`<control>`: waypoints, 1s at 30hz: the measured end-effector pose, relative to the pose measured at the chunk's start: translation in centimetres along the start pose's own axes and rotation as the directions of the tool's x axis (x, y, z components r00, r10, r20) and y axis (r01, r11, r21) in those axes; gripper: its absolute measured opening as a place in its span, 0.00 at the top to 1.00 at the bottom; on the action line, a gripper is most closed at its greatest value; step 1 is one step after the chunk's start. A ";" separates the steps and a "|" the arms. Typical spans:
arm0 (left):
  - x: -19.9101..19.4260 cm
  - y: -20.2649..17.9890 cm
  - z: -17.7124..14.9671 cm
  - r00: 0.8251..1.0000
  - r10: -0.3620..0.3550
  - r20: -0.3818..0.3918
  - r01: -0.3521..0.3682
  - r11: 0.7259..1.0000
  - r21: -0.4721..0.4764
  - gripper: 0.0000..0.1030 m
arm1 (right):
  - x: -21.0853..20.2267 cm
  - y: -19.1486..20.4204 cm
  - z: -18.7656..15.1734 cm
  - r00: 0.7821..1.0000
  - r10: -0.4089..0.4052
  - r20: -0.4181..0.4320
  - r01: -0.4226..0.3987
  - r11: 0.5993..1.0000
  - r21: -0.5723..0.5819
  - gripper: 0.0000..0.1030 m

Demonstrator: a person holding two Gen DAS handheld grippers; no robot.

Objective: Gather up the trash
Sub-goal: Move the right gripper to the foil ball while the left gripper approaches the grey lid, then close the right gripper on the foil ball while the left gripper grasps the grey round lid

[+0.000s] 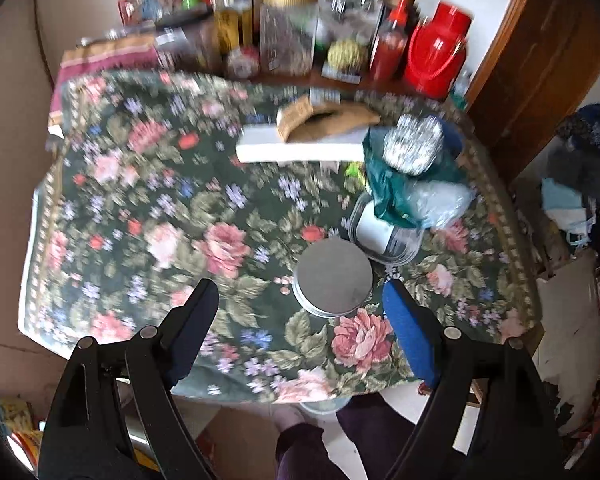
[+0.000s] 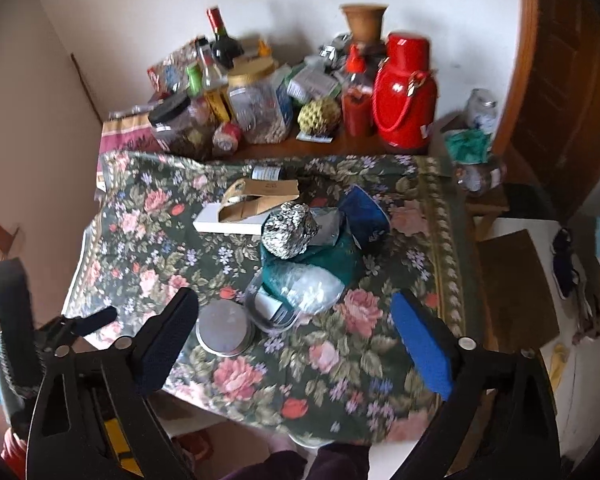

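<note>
I look down on a table under a dark green floral cloth, pushed against a white wall. On the left the wall is plain; a maroon cloth lies folded at the far left corner. Along the back edge stand jars, bottles, a red sauce bottle and a red flask, with a clay pot behind them. A brown wooden door fills the right side, and clutter covers the floor below it.

My left gripper hangs above the near edge with its jaws spread wide and nothing between the pads. The right gripper is likewise wide apart and empty, pointing down at the table's middle.

The trash sits in a heap right of centre. From the left: a flat white box with torn brown cardboard on it, a round tin lid nearer me, then a crumpled foil ball atop a green bag. A clear plastic tub lies tipped just beside the lid, with a scrunched clear wrapper over it, and a blue packet lies at the heap's right end. Neither gripper touches any of it.
</note>
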State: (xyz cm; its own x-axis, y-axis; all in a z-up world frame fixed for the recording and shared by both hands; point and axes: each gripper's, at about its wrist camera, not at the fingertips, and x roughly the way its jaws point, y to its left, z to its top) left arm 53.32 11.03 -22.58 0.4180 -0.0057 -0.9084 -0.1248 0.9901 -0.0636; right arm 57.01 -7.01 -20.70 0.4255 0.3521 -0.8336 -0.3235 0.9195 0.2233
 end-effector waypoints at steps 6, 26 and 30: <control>5.2 -0.4 0.4 0.994 0.002 -0.105 -0.015 0.993 -0.117 0.18 | 4.6 -1.1 2.5 0.995 0.048 -0.085 -0.054 0.996 -0.077 0.25; 10.9 -2.9 -0.1 0.980 0.070 -0.186 -0.097 0.985 -0.140 0.29 | 11.8 -1.9 4.7 0.962 0.169 -0.215 -0.192 0.977 -0.089 0.67; 10.7 -3.0 0.3 0.987 0.023 -0.158 -0.045 0.990 -0.135 0.31 | 10.4 -2.1 4.6 0.969 0.162 -0.187 -0.177 0.982 -0.068 0.71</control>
State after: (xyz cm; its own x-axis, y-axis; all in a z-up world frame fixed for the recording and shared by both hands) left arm 58.43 8.01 -31.98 0.2671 -0.0047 -0.9637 -0.2635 0.9615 -0.0778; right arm 66.02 -4.46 -27.52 0.2017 0.4574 -0.8661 -0.4501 0.8286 0.3327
